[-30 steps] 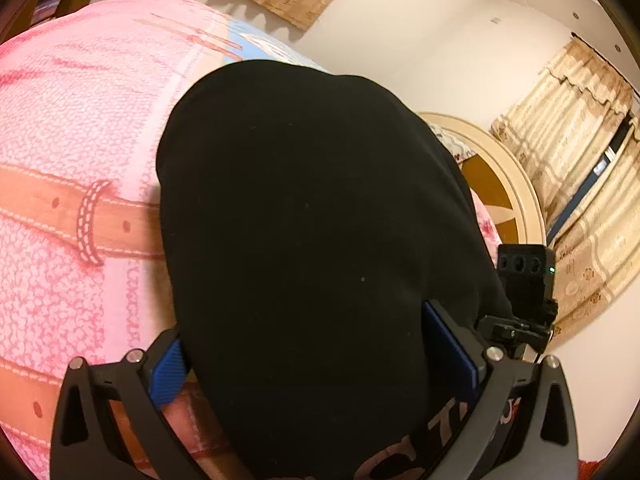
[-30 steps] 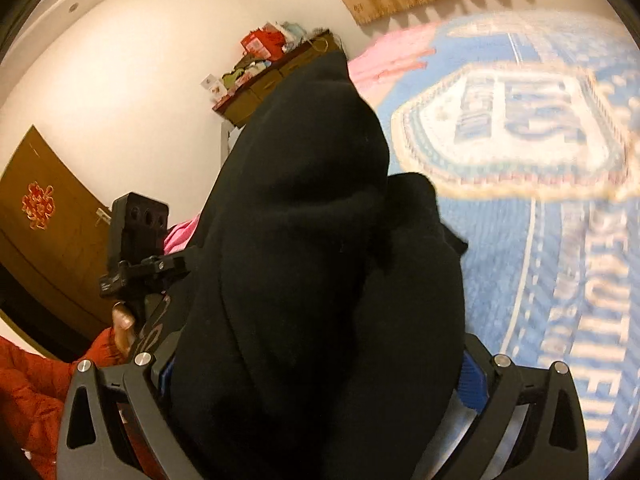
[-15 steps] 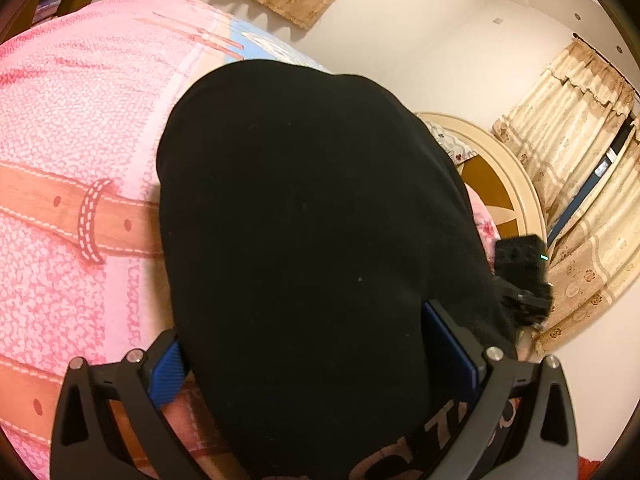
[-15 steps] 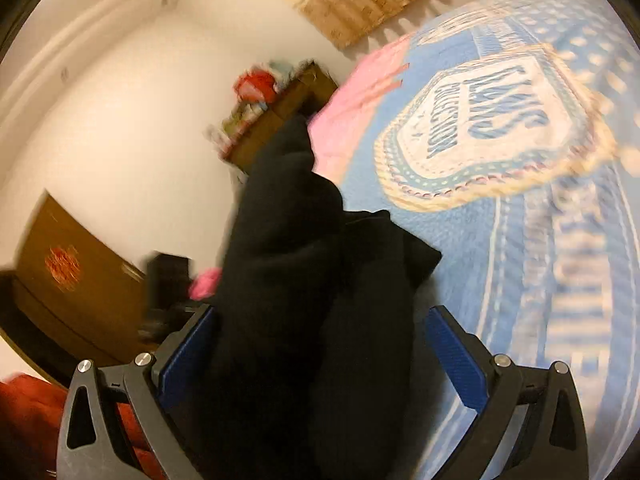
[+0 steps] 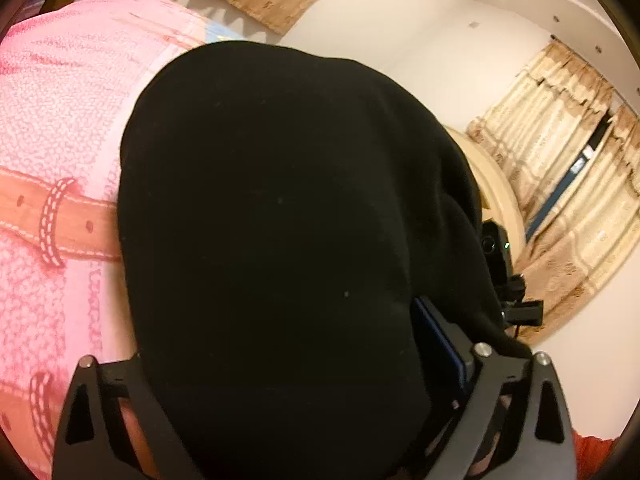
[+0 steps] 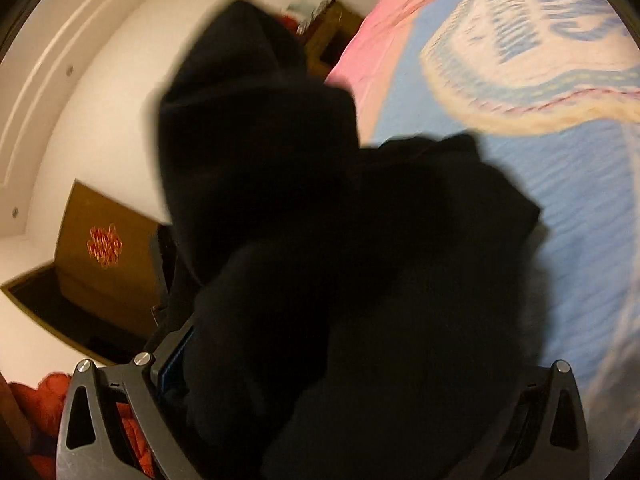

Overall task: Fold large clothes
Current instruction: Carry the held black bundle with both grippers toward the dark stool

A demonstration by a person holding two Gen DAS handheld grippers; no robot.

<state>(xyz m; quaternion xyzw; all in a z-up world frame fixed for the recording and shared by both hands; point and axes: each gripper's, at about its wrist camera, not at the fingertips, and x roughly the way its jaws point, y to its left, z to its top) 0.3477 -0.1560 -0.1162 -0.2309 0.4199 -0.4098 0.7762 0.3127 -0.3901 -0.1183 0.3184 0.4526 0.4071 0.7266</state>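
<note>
Item: black garment, large, bunched, lifted above the bed.

Left claw: jaws wide, just been closing, a thick fold between them; whether the pads press it, I cannot tell.

Right claw: cloth fills the gap; grip state cannot be told.

Key relation: garment runs forward, away from both claws; neither hand is clearly nearer.

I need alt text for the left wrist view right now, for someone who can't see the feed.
A bulky black garment fills most of the view, bunched between the fingers of the left gripper, whose jaws have just been closing on it. Beneath lies a pink bedspread printed with a brown belt; beige curtains hang against a white wall at right.
</note>
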